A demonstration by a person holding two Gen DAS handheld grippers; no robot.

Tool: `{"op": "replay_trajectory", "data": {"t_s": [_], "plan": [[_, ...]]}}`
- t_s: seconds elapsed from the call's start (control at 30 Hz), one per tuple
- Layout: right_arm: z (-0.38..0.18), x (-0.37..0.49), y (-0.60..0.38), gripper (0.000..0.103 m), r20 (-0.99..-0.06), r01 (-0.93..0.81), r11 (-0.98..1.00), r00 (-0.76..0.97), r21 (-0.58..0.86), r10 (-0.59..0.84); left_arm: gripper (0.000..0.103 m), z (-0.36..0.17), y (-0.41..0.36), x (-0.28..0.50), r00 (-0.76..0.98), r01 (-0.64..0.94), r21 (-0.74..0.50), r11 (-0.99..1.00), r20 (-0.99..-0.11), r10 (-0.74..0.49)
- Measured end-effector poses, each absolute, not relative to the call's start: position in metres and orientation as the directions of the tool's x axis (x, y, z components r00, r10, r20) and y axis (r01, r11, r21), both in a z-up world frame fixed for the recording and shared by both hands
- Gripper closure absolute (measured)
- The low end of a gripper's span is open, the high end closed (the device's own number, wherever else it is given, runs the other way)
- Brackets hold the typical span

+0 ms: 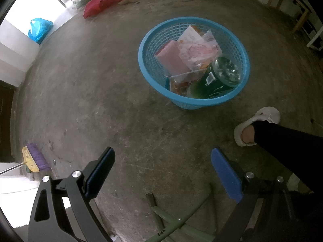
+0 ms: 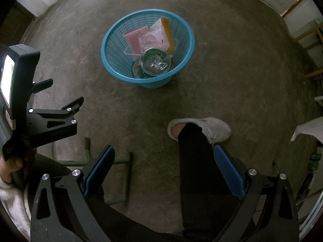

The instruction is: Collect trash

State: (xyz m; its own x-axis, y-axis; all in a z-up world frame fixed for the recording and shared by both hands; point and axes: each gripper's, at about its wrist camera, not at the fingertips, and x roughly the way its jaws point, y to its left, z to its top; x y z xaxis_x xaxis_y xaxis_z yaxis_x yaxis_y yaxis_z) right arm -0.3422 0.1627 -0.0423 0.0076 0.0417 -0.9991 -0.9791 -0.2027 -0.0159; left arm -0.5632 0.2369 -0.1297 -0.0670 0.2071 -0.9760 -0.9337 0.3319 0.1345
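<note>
Both your left claw (image 1: 162, 173) and right claw (image 2: 163, 167) hang spread and empty, so the green bottle (image 1: 217, 80) leaning on the blue basket (image 1: 145, 46) rim could tip out if you bump it.

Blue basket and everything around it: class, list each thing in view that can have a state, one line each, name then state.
blue basket: upright on the floor, holding trash
green bottle: in the basket, tilted, base up
pink packet: in the basket, leaning on the wall
left gripper: open, empty
right gripper: open, empty
broom: by the wall, head on the floor
</note>
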Motion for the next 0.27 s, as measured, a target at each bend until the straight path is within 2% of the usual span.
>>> {"op": "replay_trajectory", "data": {"t_s": [0.27], "plan": [[-0.0425, -0.3421, 0.1627, 0.009, -0.999, -0.979, -0.204, 0.008, -0.016, 0.042, 0.009, -0.1310, 0.2368, -0.5617, -0.070, -0.936, 0.135, 0.326, -0.976, 0.204]]}}
